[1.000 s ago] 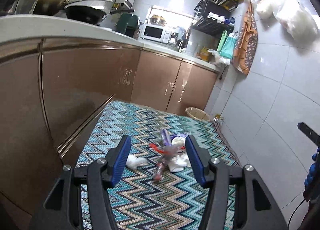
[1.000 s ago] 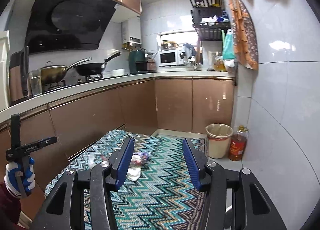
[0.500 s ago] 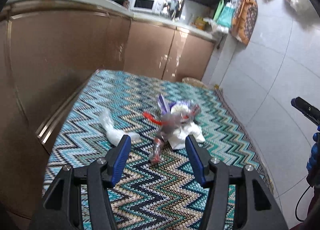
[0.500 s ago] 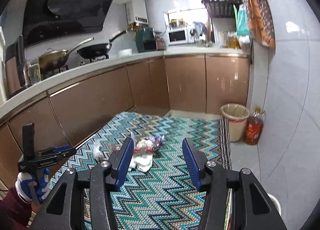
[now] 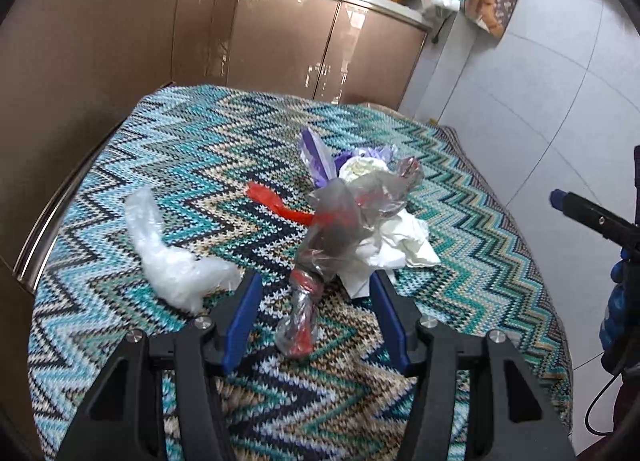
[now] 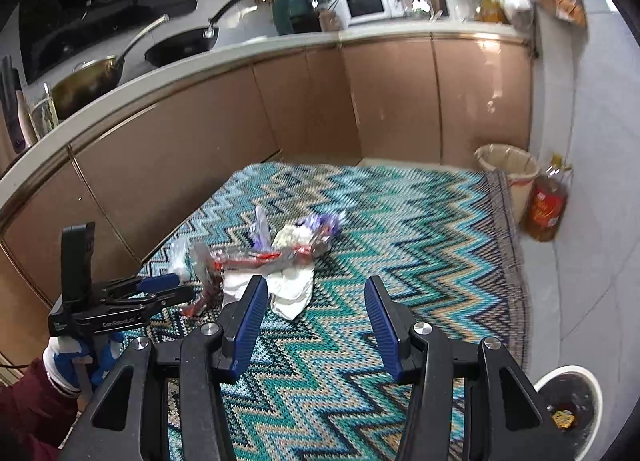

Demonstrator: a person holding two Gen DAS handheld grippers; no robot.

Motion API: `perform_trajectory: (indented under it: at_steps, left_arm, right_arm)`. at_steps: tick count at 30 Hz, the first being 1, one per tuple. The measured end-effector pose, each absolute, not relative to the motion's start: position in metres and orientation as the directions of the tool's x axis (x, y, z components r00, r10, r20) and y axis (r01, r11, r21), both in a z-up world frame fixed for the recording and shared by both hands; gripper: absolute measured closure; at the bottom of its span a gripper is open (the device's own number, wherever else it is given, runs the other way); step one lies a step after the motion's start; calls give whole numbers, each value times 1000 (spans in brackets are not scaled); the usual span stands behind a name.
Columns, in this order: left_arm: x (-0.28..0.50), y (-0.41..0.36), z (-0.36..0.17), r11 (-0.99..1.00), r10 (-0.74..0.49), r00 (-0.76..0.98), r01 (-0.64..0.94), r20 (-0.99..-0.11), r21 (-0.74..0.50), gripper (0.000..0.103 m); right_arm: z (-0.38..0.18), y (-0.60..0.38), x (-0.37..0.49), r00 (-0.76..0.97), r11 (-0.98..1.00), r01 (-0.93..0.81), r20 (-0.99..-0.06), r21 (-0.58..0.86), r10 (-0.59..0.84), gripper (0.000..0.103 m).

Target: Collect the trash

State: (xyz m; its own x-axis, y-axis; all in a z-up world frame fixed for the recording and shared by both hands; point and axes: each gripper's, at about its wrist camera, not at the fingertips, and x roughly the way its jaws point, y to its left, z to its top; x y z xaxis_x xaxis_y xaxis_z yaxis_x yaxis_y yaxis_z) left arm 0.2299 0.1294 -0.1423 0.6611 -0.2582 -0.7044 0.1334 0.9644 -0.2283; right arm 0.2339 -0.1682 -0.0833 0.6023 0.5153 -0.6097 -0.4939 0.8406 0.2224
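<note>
A heap of trash lies on a zigzag rug (image 5: 200,165): a clear wrapper with red print (image 5: 320,245), white crumpled paper (image 5: 400,245), a purple wrapper (image 5: 316,157) and a clear plastic bag (image 5: 168,261) to the left. My left gripper (image 5: 316,293) is open, low over the rug, its fingers either side of the clear wrapper's near end. My right gripper (image 6: 312,301) is open and empty, short of the heap (image 6: 280,257). The left gripper also shows in the right wrist view (image 6: 160,289). A beige trash bin (image 6: 508,169) stands at the rug's far right corner.
Brown cabinets (image 6: 240,133) run along the left and back. An oil bottle (image 6: 546,205) stands next to the bin by the tiled wall. A white round bowl (image 6: 568,405) sits on the floor at the lower right. The right gripper shows at the left view's right edge (image 5: 592,217).
Both grippers have dropped and moved forward toward the trash heap. The left gripper's fingers now straddle the clear wrapper's end. Both stay open.
</note>
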Motion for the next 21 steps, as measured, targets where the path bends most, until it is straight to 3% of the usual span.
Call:
perform_trajectory:
  at_steps: [8,21]
  left_arm:
    - [249,131,-164,966,-255,623,127,-739,-227,61]
    - [259,131,-176,964,-261,613,124,-746,-236,73]
  right_arm:
    - [-123,-139,268,491,791,-538,-655,291,575,55]
    - [-173,-109,313,352,751,-525,-701,400,620,66]
